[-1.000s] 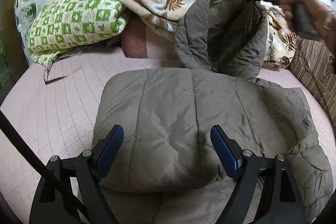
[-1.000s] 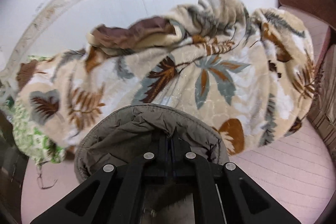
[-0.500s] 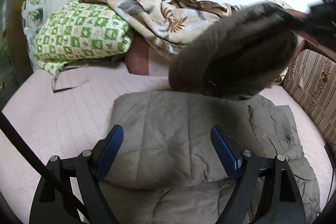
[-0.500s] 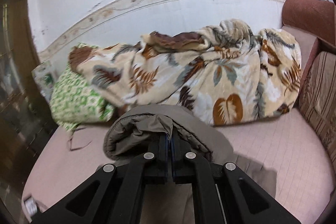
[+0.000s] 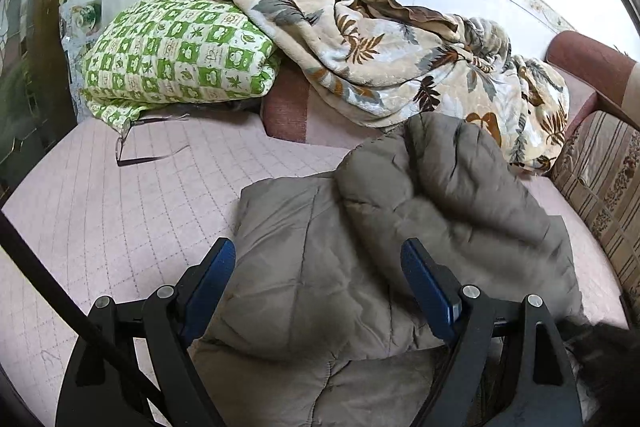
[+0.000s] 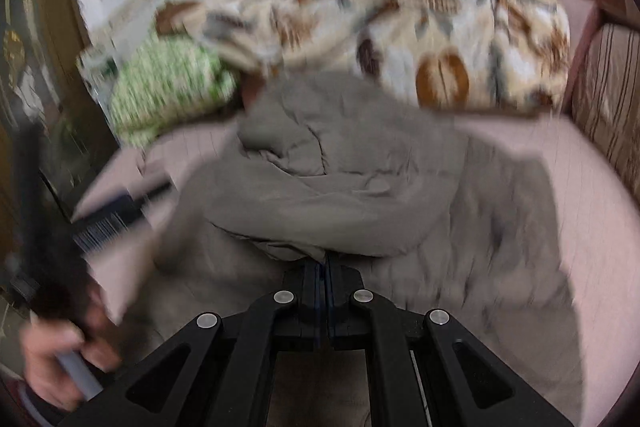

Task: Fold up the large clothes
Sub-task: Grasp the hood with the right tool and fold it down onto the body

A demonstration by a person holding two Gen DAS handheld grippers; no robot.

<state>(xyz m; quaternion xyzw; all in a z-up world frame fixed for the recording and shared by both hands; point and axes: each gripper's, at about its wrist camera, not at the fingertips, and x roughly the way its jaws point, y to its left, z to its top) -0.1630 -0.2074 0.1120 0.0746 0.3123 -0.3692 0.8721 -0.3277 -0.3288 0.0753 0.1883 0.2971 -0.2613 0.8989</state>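
Grey-brown quilted jacket (image 5: 360, 267) lies spread on pink quilted bed (image 5: 100, 219), right under and ahead of both grippers. Left gripper (image 5: 318, 287) hovers over jacket w/ blue pads (image 5: 426, 287) standing wide apart, nothing between them; padded fabric lies below the gap, a folded-over section of jacket mounded just ahead and to its right. Right gripper (image 6: 324, 279) has jaws pressed fully together, and a bunched fold of jacket (image 6: 340, 187) sits right at the tips; appears pinched there, tho pic is motion-blurred so the exact bite on the fabric can't be made out. Rest of jacket fans out ahead of and to both sides of right gripper. In the right wrist view, to the left of right gripper, a hand (image 6: 60, 359) holds the other gripper's handle. Well beyond both grippers, against tiled wall: leaf-print blanket (image 5: 400, 59) heaped up, green-and-white checked pillow (image 5: 176, 59) to its left. Striped cushion (image 5: 600, 179) far right of left gripper.
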